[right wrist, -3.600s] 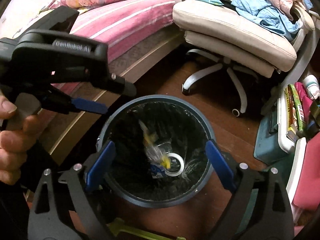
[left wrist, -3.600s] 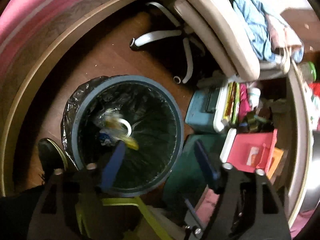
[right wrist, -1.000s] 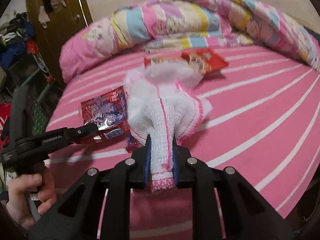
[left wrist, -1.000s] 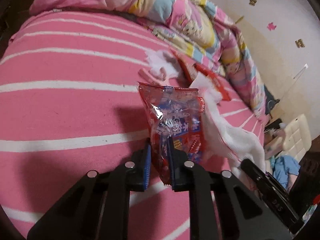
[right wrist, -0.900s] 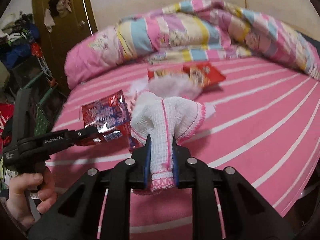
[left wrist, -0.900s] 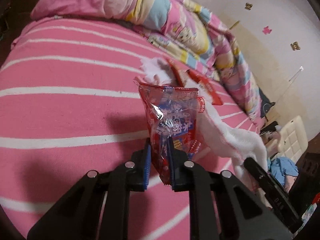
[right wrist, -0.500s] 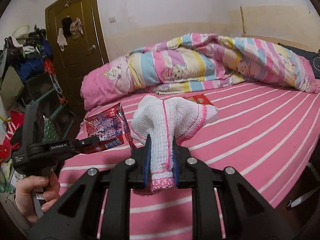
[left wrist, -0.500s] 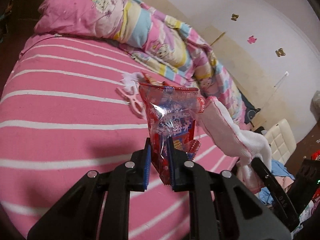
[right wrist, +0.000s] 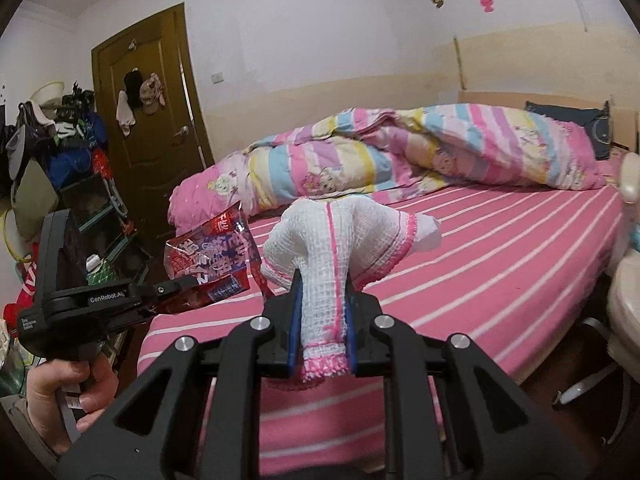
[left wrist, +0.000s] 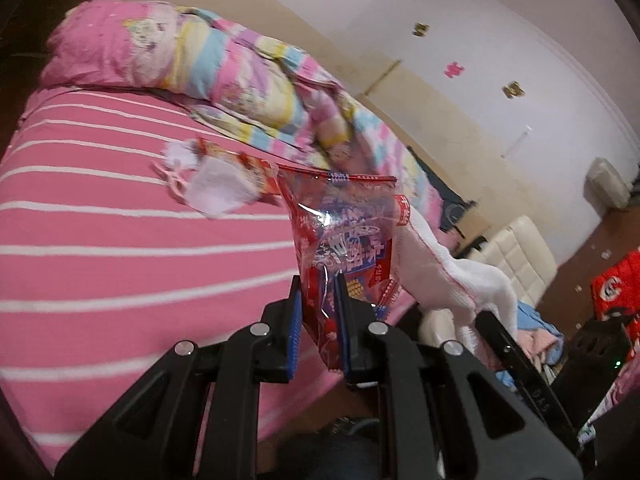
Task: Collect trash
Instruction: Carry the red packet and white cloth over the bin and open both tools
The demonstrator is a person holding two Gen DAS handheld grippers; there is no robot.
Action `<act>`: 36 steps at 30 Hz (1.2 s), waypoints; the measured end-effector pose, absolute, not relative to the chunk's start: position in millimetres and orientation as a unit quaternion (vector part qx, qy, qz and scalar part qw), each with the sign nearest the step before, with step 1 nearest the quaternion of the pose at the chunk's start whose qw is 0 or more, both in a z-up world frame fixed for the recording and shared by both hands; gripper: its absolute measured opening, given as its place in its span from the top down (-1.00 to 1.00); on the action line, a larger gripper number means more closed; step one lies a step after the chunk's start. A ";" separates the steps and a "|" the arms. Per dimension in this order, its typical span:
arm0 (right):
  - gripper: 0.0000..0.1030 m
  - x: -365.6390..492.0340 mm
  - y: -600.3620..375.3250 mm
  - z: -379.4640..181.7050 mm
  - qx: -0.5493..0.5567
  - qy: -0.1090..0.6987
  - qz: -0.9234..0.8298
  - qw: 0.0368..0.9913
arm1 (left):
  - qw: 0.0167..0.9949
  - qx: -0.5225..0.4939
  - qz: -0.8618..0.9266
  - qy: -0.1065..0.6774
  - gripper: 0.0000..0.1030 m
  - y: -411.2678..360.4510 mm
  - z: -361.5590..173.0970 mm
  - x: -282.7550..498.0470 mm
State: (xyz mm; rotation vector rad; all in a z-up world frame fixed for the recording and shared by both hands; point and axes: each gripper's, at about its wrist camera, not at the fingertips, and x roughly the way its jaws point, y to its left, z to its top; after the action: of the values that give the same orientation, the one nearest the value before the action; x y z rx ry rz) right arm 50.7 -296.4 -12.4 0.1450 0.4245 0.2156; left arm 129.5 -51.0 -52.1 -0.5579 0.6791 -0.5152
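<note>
Both grippers have risen farther above the pink white-striped bed since half a second ago, each still carrying its load.

Left wrist view: the left gripper (left wrist: 318, 312) pinches the lower part of a crinkled red-and-blue clear plastic snack wrapper (left wrist: 344, 236), which stands upright between the blue pads, clear of the bed (left wrist: 120, 248). At 3 o'clock of the wrapper, a white mesh cloth with pink stitching (left wrist: 452, 276) hangs from the other gripper's black finger. At 10 o'clock, left lying on the sheet, are a crumpled white tissue (left wrist: 214, 192), a pink clip-like piece (left wrist: 174, 180) and a flat red snack packet (left wrist: 252, 168). A bunched pastel striped quilt (left wrist: 240, 80) lies at 12 o'clock. A cream padded chair (left wrist: 516, 256) stands at 3 o'clock.

Right wrist view: the right gripper (right wrist: 322, 316) is pressed onto the narrow hemmed end of the cloth (right wrist: 340, 240), which balloons upward above the pads. At 9 o'clock, the left gripper (right wrist: 176, 292), held in a bare hand (right wrist: 64, 392), grips the wrapper (right wrist: 212, 256) beside the cloth. The quilt (right wrist: 420, 152) stretches across the bed (right wrist: 500, 260) at 1 o'clock. A brown wooden door (right wrist: 156, 112) stands at 11 o'clock.
</note>
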 end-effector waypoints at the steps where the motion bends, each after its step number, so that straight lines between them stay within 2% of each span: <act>1: 0.66 38.7 -305.2 -10.6 0.076 0.207 0.100 0.970 | 0.872 -0.263 -0.255 0.326 0.71 -61.8 -49.3 123.4; 9: 0.66 -32.3 -365.9 -17.8 0.107 0.207 0.041 0.972 | 0.842 -0.246 -0.323 0.356 0.71 -138.8 -51.3 90.1; 18: 0.65 -85.5 -425.7 -51.8 0.140 0.242 -0.025 0.960 | 0.791 -0.191 -0.390 0.430 0.70 -231.1 -94.6 58.5; 22: 0.65 -107.2 -455.9 -77.1 0.153 0.267 -0.063 0.949 | 0.773 -0.152 -0.395 0.473 0.70 -266.1 -126.7 49.4; 36: 0.64 -126.1 -515.2 -191.7 0.226 0.373 -0.127 0.891 | 0.689 -0.079 -0.418 0.587 0.70 -334.6 -178.6 66.8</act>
State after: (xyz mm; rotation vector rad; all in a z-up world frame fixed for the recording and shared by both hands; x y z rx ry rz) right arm -126.1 -515.2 -191.7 0.4701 0.7751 -0.2647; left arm 66.8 -334.6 -178.6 -0.1766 1.3145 -0.9349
